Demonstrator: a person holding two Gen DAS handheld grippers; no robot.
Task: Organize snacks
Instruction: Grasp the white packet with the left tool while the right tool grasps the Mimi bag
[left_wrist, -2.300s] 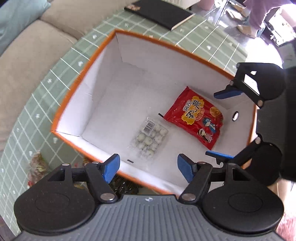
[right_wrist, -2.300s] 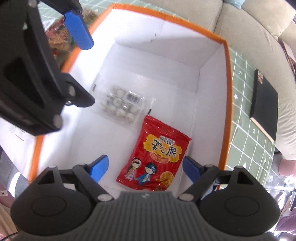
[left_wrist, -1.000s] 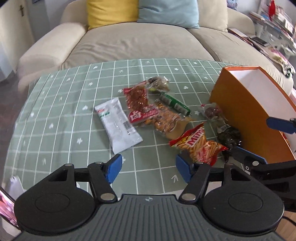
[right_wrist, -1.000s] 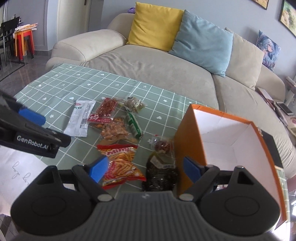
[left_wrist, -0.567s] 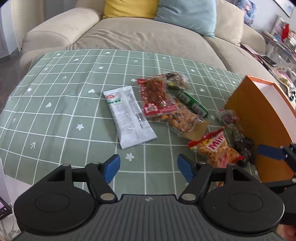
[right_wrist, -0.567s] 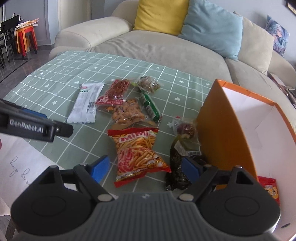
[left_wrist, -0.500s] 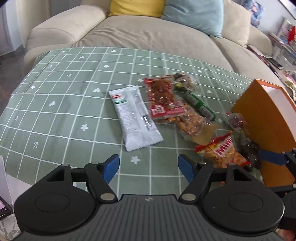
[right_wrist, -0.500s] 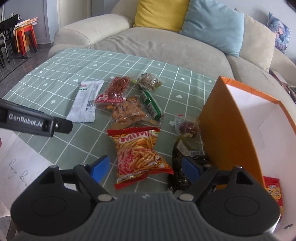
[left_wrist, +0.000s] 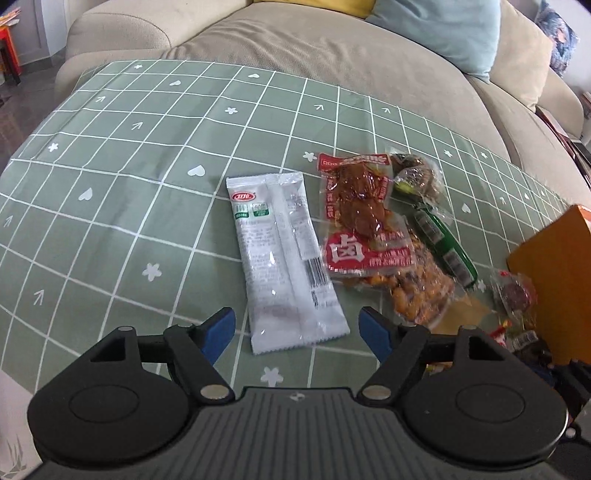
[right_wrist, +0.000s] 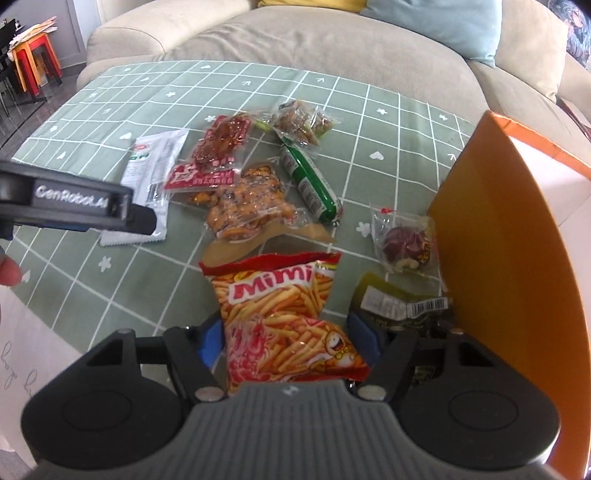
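Snack packets lie on a green checked tablecloth. My left gripper hangs just over the near end of a white packet; its jaws are opening and the packet's bottom edge lies between the fingers, untouched. My right gripper straddles a red Mimi chips bag; its jaws are closing and the blue pads stand at the bag's two edges. An orange box with white inside stands at the right, also seen in the left wrist view.
Past the white packet lie a red meat packet, an orange nut packet and a green sausage. A dark packet and a date packet rest against the box. A beige couch runs behind the table.
Both grippers left the box and came down toward the table. The left one closed in on the white packet. The right one dropped over the Mimi bag and its jaws narrowed.
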